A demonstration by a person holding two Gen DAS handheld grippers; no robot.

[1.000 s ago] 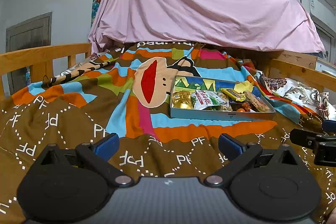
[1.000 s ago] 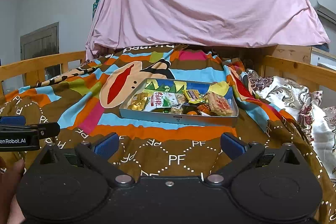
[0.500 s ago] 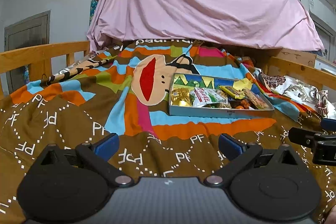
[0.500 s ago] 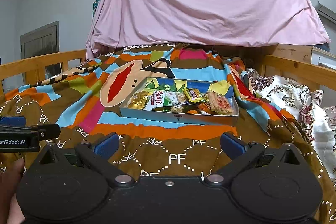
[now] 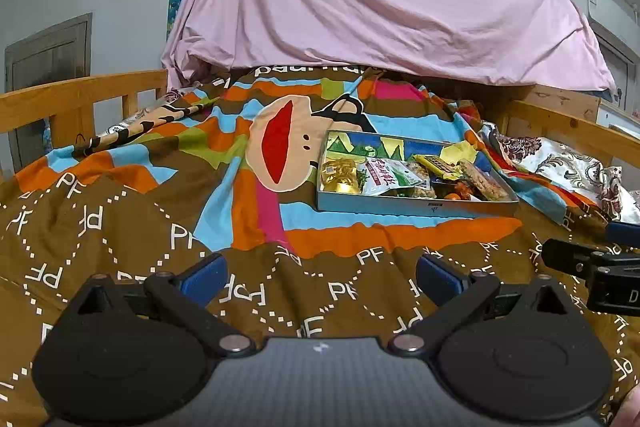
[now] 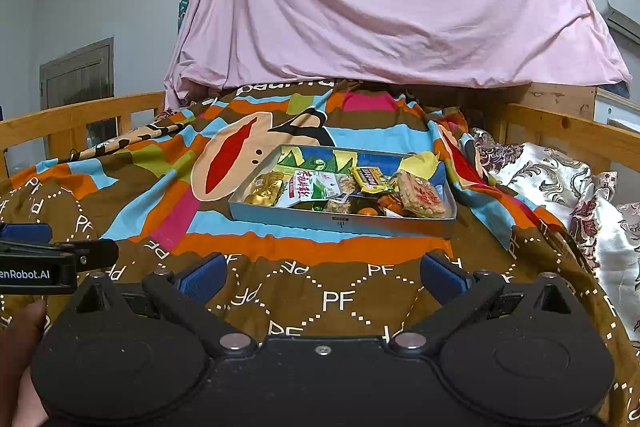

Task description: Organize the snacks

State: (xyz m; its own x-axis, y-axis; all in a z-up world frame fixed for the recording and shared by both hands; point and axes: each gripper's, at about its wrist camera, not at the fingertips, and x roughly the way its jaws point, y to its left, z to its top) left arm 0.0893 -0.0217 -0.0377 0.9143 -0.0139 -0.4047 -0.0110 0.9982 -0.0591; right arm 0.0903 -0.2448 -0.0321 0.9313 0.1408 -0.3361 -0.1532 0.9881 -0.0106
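- Brown quilted bedspread [image 6: 344,299] with white "PF" lettering, bright stripes and a cartoon monkey face covers a bed with a wooden rail [image 6: 72,123]; a pink sheet [image 6: 380,7] drapes over something behind it.
- Compared with a second ago, the left wrist view shows the tray slightly lower and nearer the middle of the picture; the right wrist view is nearly unchanged.
- A shallow rectangular grey metal tray [image 6: 340,221] [image 5: 416,207] rests flat on the bedspread, filled with loose snacks.
- Left to right inside the tray: a shiny gold foil packet [image 6: 266,189] [image 5: 339,177], a green and white pouch with red lettering [image 6: 314,187] [image 5: 386,177], a yellow wrapped bar [image 6: 370,179] [image 5: 434,163], and a clear packet of brown crisp cake with a red label [image 6: 422,195] [image 5: 482,181]. Small orange pieces lie along the near wall; what they are cannot be told.
- The left gripper [image 5: 320,273] has its blue-padded fingers spread wide and empty above the bedspread. The tray lies ahead of it and off to its right, well apart.
- The right gripper [image 6: 326,273] is likewise spread wide and empty. The tray lies straight ahead of it, centred between the fingers, well apart.
- The two grippers hang side by side, each visible at the edge of the other's view.
- A floral satin cloth [image 6: 560,179] lies bunched at the bed's right side.
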